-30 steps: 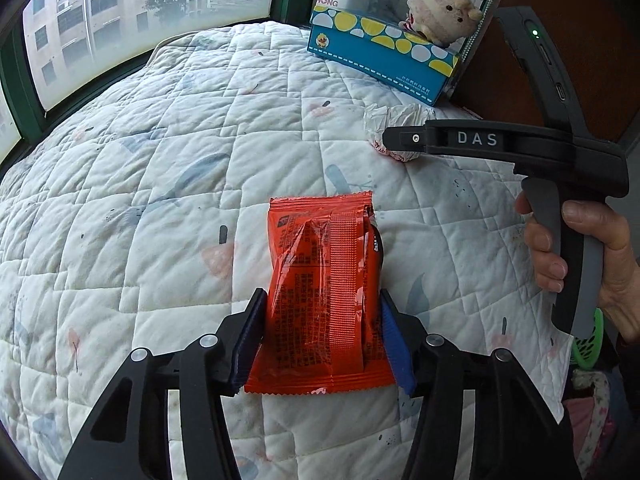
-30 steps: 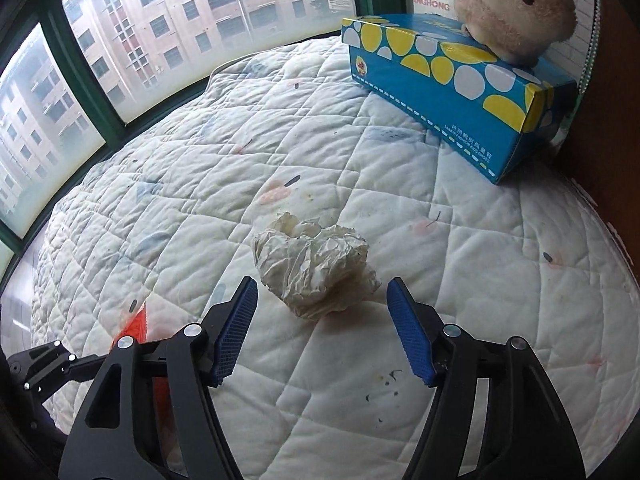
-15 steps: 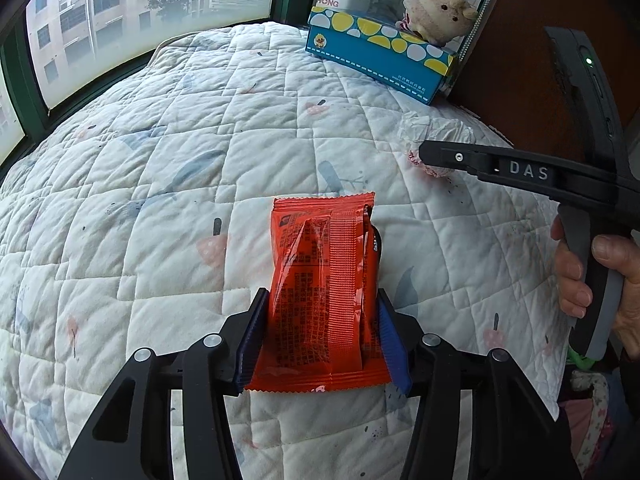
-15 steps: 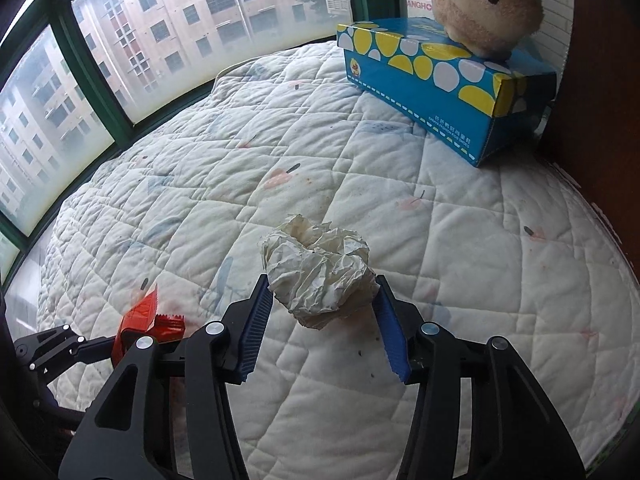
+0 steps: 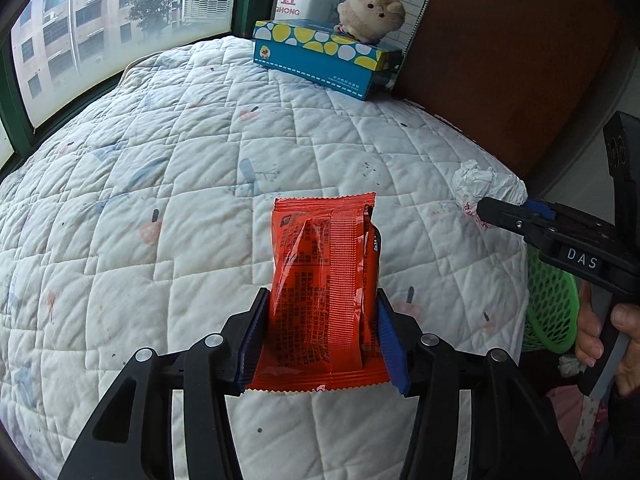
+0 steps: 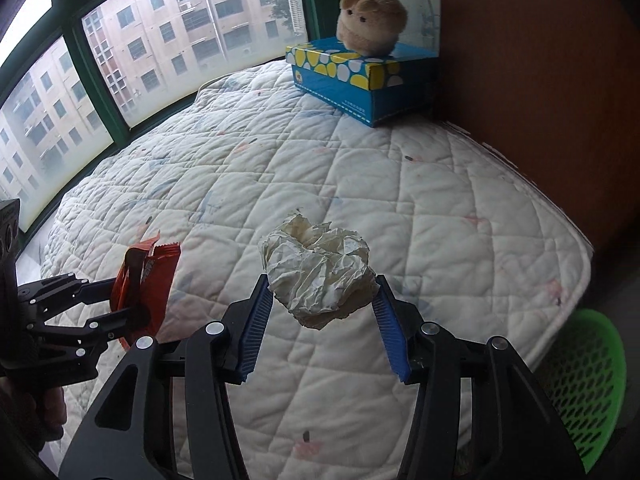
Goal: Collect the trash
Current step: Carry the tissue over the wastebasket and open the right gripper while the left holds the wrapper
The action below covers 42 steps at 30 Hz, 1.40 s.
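Observation:
My left gripper (image 5: 322, 312) is shut on an orange-red snack wrapper (image 5: 324, 276), held upright above the white quilted bed (image 5: 160, 200). The same wrapper (image 6: 144, 280) and left gripper (image 6: 132, 300) show at the left of the right wrist view. My right gripper (image 6: 322, 296) is shut on a crumpled ball of white paper (image 6: 318, 272), lifted off the quilt (image 6: 440, 240). In the left wrist view the paper ball (image 5: 486, 186) and the right gripper (image 5: 504, 208) hang near the bed's right edge, with a hand (image 5: 600, 336) on the handle.
A green mesh basket (image 6: 588, 380) stands on the floor beside the bed's right corner, also the basket (image 5: 550, 300) behind the right gripper. A blue spotted tissue box (image 6: 360, 80) with a plush toy (image 6: 372, 20) sits at the far end by a brown panel (image 6: 540, 80). Windows line the left.
The right gripper closed on the paper ball, lifted it and carried it toward the bed's right edge. The left gripper, holding the wrapper, moved the same way and rose a little.

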### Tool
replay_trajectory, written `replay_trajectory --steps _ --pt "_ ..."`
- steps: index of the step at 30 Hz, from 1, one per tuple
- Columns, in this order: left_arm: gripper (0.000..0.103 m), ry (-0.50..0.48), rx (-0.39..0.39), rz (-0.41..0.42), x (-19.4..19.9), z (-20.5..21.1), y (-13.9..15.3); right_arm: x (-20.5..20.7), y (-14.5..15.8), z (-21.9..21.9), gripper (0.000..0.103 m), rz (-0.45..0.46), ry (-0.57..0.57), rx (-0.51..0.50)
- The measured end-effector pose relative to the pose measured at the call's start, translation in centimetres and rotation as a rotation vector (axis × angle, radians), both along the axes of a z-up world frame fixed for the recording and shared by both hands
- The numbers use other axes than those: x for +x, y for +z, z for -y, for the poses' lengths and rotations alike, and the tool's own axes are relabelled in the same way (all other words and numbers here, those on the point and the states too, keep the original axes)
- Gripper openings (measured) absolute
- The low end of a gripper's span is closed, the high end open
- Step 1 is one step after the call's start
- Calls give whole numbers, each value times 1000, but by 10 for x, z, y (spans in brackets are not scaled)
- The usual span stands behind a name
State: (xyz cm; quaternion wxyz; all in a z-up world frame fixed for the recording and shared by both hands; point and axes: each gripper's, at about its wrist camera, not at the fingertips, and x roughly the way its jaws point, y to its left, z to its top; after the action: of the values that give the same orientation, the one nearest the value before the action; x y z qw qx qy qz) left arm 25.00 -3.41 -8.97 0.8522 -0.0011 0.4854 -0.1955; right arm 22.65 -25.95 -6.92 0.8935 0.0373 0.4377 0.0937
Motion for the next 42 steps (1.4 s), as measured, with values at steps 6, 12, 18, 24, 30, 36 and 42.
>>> replay_trajectory --steps 6,12,18,24,30,36,42 --pt "49 -45 -19 12 -20 27 13 -41 5 48 52 6 -88 18" --pt "49 -109 -30 25 -38 62 25 -73 9 94 52 5 -169 -6" --pt "49 -178 -39 34 -51 102 33 -101 6 139 52 -8 -253 -30" --pt "49 -240 -52 40 -63 135 37 -116 0 167 53 -21 -316 -85" --pt "49 -280 -50 45 -69 155 41 -125 -4 187 58 -30 -378 -90" --pt "49 -281 -47 39 -68 159 39 -127 0 196 66 -23 -391 -94" --pt "49 -269 -35 39 -67 152 37 -123 8 186 67 -2 -372 -79"
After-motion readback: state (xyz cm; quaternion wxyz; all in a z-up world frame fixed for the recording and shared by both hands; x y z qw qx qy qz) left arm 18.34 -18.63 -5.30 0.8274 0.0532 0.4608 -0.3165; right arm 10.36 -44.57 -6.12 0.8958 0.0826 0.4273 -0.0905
